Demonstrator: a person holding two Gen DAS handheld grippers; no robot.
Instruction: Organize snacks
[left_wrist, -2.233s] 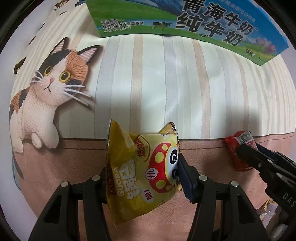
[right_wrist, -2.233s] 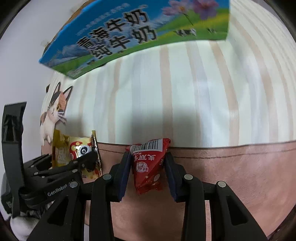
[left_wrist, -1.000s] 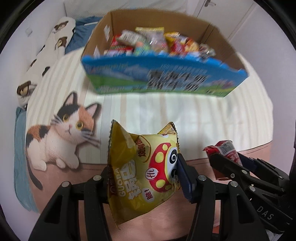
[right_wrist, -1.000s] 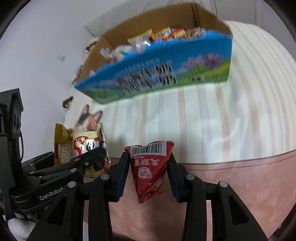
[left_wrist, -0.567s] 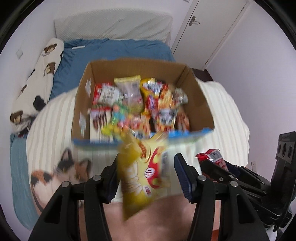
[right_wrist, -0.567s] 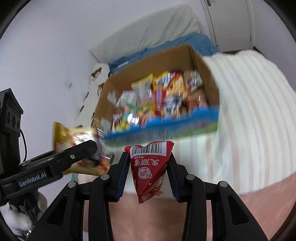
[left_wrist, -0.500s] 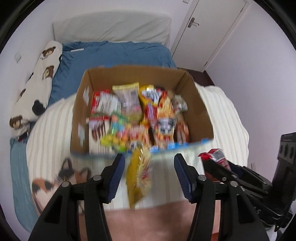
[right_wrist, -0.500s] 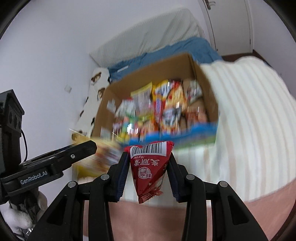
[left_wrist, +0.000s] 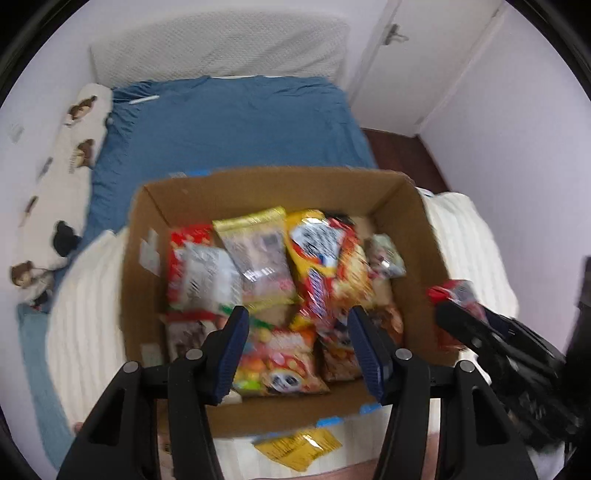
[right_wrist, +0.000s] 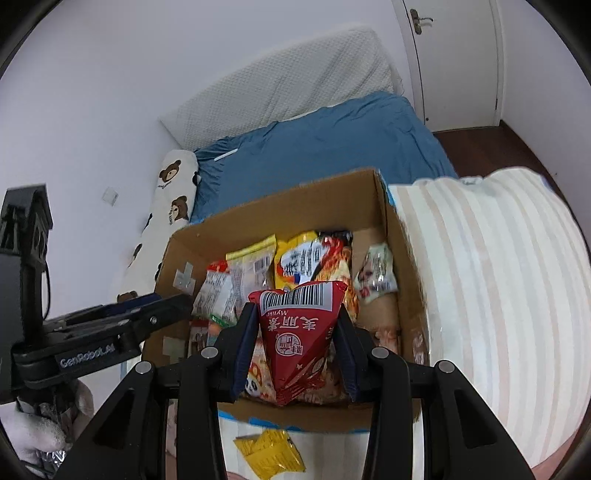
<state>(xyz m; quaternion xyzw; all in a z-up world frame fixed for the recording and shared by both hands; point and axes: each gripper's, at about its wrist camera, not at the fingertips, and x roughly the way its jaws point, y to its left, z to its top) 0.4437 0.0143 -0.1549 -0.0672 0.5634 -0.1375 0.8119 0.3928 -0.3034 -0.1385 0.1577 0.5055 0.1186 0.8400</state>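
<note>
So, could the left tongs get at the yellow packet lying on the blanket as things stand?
Probably yes: the left tongs are open and empty, and the yellow packet lies uncovered on the blanket, outside the cardboard box, with nothing over it.

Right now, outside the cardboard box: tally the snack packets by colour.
Yellow foil packet, lying on the striped blanket in front of the brown cardboard box: 1
Red triangular packet, clamped in the right gripper: 1
Total: 2
</note>
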